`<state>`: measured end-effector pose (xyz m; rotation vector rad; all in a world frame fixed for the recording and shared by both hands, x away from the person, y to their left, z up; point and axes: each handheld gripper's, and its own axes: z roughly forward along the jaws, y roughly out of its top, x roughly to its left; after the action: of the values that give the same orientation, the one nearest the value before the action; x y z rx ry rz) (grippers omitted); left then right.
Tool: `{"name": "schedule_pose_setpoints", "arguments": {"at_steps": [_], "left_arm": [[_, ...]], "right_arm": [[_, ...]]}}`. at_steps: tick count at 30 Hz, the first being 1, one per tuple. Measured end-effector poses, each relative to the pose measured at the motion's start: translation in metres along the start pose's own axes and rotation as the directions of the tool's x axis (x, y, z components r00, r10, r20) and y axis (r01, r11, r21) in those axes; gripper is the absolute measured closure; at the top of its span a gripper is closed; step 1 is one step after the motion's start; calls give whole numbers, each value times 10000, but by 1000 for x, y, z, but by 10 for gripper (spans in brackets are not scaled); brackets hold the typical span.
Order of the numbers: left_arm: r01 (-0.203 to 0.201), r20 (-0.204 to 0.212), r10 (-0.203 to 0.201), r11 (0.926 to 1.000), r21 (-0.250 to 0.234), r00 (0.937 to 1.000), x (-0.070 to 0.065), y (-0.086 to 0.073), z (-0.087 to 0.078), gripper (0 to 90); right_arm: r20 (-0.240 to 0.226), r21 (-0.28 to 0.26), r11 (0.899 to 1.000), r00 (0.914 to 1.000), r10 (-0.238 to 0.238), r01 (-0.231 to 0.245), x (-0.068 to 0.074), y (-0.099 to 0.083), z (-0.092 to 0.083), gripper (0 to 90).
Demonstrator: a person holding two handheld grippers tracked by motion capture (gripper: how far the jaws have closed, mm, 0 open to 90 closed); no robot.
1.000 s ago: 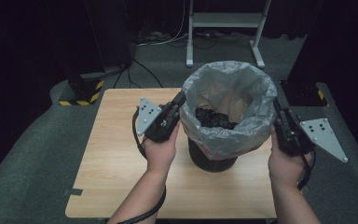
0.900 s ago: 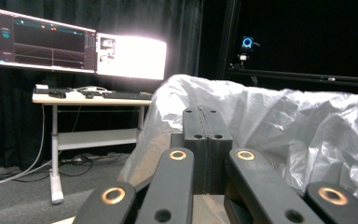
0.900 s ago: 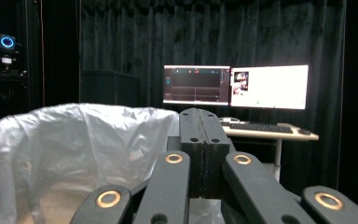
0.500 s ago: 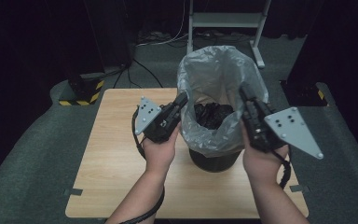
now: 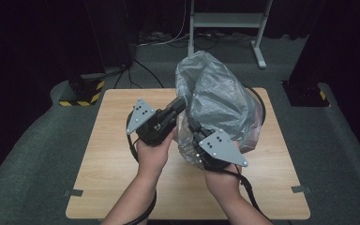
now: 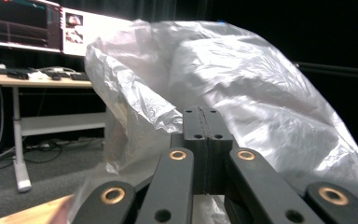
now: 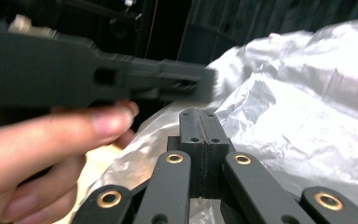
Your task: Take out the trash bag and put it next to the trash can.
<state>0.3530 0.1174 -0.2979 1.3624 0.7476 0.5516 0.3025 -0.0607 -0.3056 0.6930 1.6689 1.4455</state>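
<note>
Bag [image 5: 220, 101]: bunched grey plastic raised over my worktop's [image 5: 117, 183] middle; it hides whatever is beneath.
Left tongs [image 5: 183, 102]: clenched on the bag's left fold, at its near-left side.
Right tongs [image 5: 192, 123]: clenched on the bag's near side, tips buried in plastic.
</note>
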Motion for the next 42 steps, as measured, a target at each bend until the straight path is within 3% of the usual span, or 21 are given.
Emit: {"name": "schedule_pose_setpoints", "arguments": {"at_steps": [7, 9, 11, 14, 17, 19, 21, 24, 26, 29, 31, 34, 35, 39, 42], "left_arm": [[7, 256, -21, 9985, 554, 9997, 2, -4, 5, 880], [124, 76, -127, 9992, 380, 9999, 3, -3, 1, 784], [355, -263, -353, 9993, 81, 9990, 5, -1, -6, 618], [667, -1007, -629, 9972, 350, 9929, 10, 1, -5, 383], [1295, -510, -1248, 9862, 1031, 9909, 13, 3, 8, 290], [991, -375, -949, 9863, 1318, 9948, 8, 6, 15, 331], [1021, -318, -983, 9818, 1601, 9947, 6, 8, 23, 396], [1147, -246, -1121, 9767, 1813, 9934, 7, 10, 29, 592], [962, -239, -934, 9770, 1905, 9953, 8, 10, 31, 724], [794, -192, -771, 9796, 1847, 9968, 7, 10, 32, 846], [648, -317, -603, 9836, 1684, 9977, 7, 10, 33, 868], [705, -424, -645, 9849, 1584, 9970, 7, 9, 35, 880], [618, -486, -551, 9870, 1485, 9973, 6, 9, 37, 881], [591, -540, -521, 9887, 1378, 9972, 6, 8, 39, 883], [599, -605, -531, 9914, 1164, 9968, 7, 8, 39, 886]], "right_arm": [[-175, 408, 9992, 9998, -43, 50, 5, -13, 11, 900], [-174, 366, 9993, 9998, -102, 109, 4, -15, 12, 900], [-186, 344, 9994, 9998, -64, 70, 4, -16, 12, 900], [-247, 280, 9995, 9996, -115, 121, 4, -17, 12, 900], [-336, 295, 9995, 9994, -97, 107, 3, -18, 13, 900], [-395, 301, 9995, 9992, -106, 118, 3, -19, 14, 900], [-435, 296, 9995, 9990, -54, 67, 2, -19, 14, 900], [-503, 212, 9998, 9987, -9, 20, 0, -20, 13, 900], [-561, 181, 9998, 9984, 56, -46, -1, -20, 11, 895], [-638, 32, 9999, 9978, 155, -153, -3, -20, 6, 818], [-698, -134, 9992, 9969, 361, -372, -11, -14, -5, 721], [-614, -320, 9981, 9968, 505, -525, -20, -9, -15, 697], [-442, -375, 9973, 9971, 618, -634, -35, -4, -26, 678], [218, -443, 9964, 9971, 731, -721, -65, -2, -45, 643], [786, -365, 9949, 9922, 968, -941, -90, -6, -58, 625]]}}
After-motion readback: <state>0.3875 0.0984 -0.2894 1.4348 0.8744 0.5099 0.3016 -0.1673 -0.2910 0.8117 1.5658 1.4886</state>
